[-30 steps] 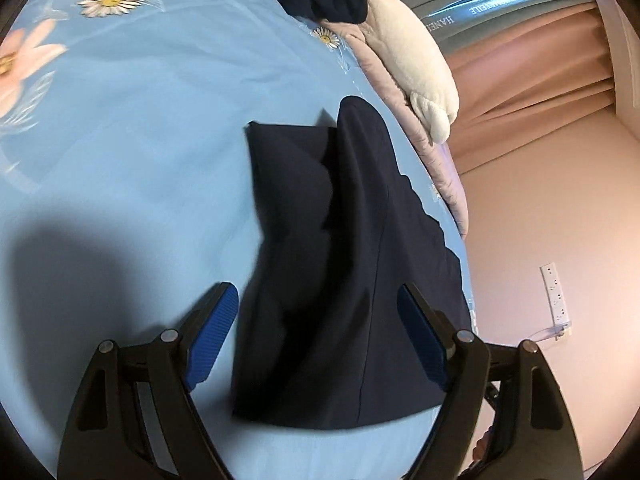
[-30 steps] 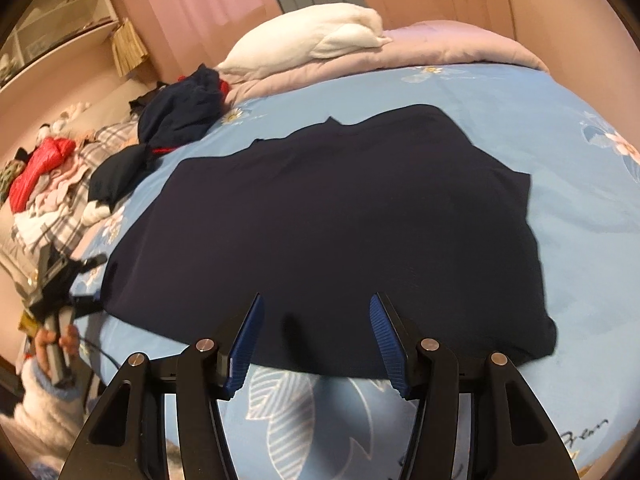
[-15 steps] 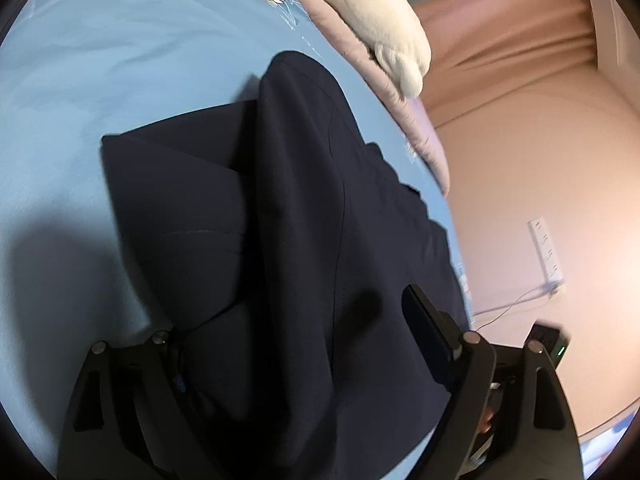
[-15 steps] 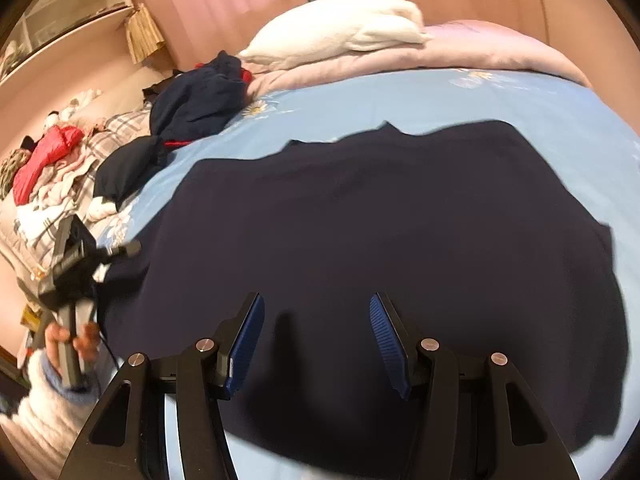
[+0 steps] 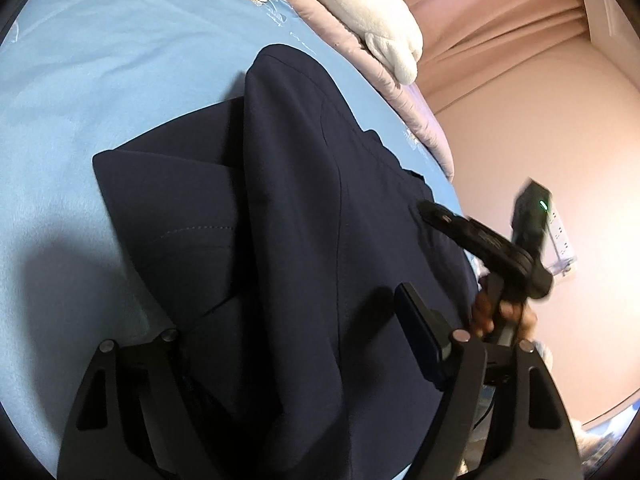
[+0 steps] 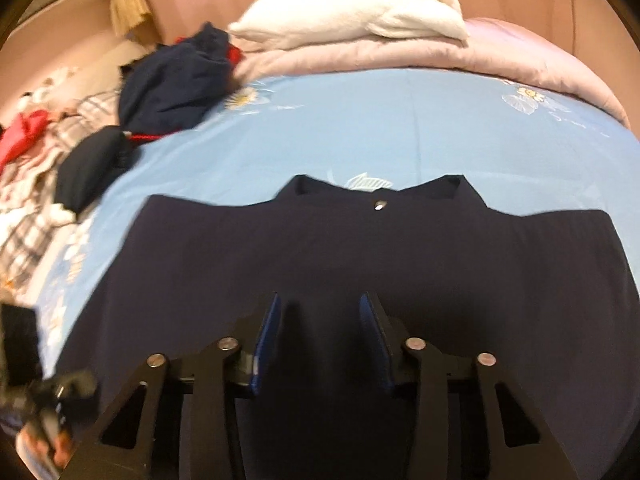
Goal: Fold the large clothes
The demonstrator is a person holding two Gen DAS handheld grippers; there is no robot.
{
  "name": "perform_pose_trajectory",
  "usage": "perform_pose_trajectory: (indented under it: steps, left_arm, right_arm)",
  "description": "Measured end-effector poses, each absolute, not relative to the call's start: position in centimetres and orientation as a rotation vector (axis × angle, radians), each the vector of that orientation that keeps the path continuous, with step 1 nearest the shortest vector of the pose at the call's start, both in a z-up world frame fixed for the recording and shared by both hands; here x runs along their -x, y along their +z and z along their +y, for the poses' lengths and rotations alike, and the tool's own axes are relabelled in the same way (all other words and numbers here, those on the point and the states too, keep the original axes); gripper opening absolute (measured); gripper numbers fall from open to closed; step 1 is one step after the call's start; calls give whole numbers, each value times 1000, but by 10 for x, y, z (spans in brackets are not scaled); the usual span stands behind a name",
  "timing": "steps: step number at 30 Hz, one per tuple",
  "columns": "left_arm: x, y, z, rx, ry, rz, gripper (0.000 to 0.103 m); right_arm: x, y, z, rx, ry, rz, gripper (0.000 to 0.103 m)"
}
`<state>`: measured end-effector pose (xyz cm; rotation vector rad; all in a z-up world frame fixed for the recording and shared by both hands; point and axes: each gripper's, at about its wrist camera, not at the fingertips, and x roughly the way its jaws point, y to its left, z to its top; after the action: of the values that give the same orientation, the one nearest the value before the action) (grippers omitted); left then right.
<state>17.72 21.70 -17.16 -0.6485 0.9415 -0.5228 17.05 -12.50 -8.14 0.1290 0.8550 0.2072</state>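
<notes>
A large navy garment (image 5: pixel 288 208) lies spread on the light blue bed sheet (image 5: pixel 100 60). It also shows in the right wrist view (image 6: pixel 400 248), with its waistband and a small button at the far edge. My left gripper (image 5: pixel 296 332) is open, low over the cloth, its left finger hidden under a fold. My right gripper (image 6: pixel 320 320) is open and hovers over the garment's near edge. The right gripper also shows in the left wrist view (image 5: pixel 444 216), over the garment's right edge.
A white pillow (image 6: pixel 352 12) and pink quilt (image 6: pixel 480 60) lie at the head of the bed. A heap of dark and red clothes (image 6: pixel 172 76) sits at the left. A wall socket strip (image 5: pixel 562 240) is on the pink wall.
Both grippers have moved forward and lower over the garment. The left gripper's left finger went under a fold. The right gripper has come into the left wrist view.
</notes>
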Motion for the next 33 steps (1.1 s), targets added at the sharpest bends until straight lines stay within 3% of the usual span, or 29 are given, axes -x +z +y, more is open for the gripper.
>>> perform_pose_trajectory:
  steps: [12,23,30,33]
  left_arm:
    - [-175,-173,220,651,-506,943,79]
    - [-182,-170,220,672,-475,979,77]
    - [-182,-169,214,648,-436,984,76]
    - [-183,-169,213,637,-391,995,65]
  right_arm:
    - [-173,-91,-126,-99,162,902,40]
    - [-14,-80,-115,74,333,822,40]
    - [7,-110,-101,184,270,799,41]
    - [-2,-106,-107,138,290,812,43]
